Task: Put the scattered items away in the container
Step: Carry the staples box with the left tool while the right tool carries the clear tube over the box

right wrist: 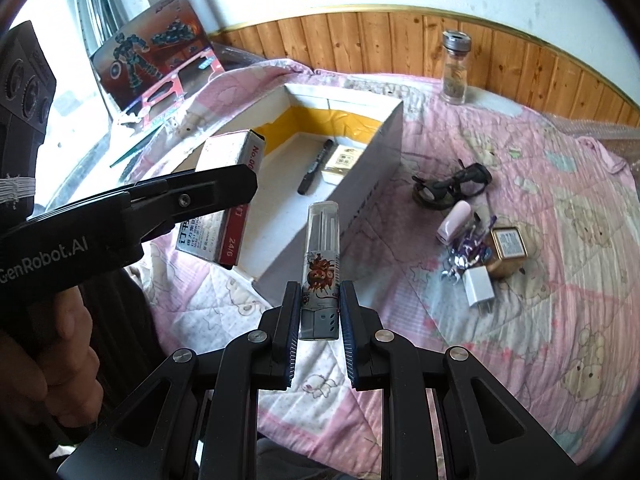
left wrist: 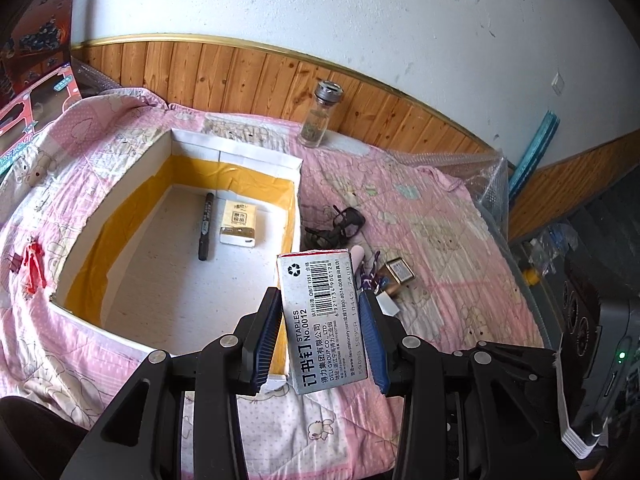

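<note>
My left gripper (left wrist: 320,296) is shut on a grey staples box (left wrist: 324,320), held above the near right corner of the white container (left wrist: 236,160). Inside the container lie a black marker (left wrist: 206,226) and a tissue pack (left wrist: 239,222). My right gripper (right wrist: 320,286) is shut on a clear tube with a printed figure (right wrist: 322,256), just in front of the container's near wall (right wrist: 372,172). In the right wrist view the staples box (right wrist: 236,152) hangs over the container's left side, with one of the left gripper's fingers (right wrist: 216,190) across it.
On the pink quilt right of the container lie sunglasses (right wrist: 452,188), a pink stapler-like item (right wrist: 454,220), keys (right wrist: 468,248), a gold box (right wrist: 508,248) and a white charger (right wrist: 478,286). A glass bottle (right wrist: 454,68) stands by the wood-panelled wall. Red clips (left wrist: 33,266) lie left of the container.
</note>
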Tool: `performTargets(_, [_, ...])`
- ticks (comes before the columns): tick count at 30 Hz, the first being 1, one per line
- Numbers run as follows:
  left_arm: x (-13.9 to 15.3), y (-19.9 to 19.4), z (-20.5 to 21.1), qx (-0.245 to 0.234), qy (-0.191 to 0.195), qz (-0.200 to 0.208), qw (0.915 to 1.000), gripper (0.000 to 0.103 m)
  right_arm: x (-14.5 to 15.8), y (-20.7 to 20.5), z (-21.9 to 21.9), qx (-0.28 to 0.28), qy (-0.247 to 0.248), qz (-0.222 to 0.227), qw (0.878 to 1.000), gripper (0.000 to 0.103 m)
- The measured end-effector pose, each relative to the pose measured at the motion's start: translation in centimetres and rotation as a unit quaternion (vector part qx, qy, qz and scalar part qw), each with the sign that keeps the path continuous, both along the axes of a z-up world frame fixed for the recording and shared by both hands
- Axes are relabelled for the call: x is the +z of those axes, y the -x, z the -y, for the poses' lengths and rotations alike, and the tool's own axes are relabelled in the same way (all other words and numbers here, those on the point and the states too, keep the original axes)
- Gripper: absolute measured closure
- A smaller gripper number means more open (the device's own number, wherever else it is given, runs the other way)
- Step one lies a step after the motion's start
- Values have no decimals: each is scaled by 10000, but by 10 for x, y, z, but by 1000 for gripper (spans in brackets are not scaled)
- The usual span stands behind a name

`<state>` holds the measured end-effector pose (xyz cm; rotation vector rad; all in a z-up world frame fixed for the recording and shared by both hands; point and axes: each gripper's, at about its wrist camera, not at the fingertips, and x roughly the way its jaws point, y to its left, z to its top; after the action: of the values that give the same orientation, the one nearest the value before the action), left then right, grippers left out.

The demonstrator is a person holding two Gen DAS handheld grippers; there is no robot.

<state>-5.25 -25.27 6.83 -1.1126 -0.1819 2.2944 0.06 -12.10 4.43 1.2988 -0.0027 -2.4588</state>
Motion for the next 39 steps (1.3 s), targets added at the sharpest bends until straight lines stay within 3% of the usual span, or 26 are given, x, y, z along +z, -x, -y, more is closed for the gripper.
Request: performTargets(39, [-9, 30, 71, 662, 28, 81, 9978, 62, 7, 48, 74, 500, -128, -56, 9987, 83])
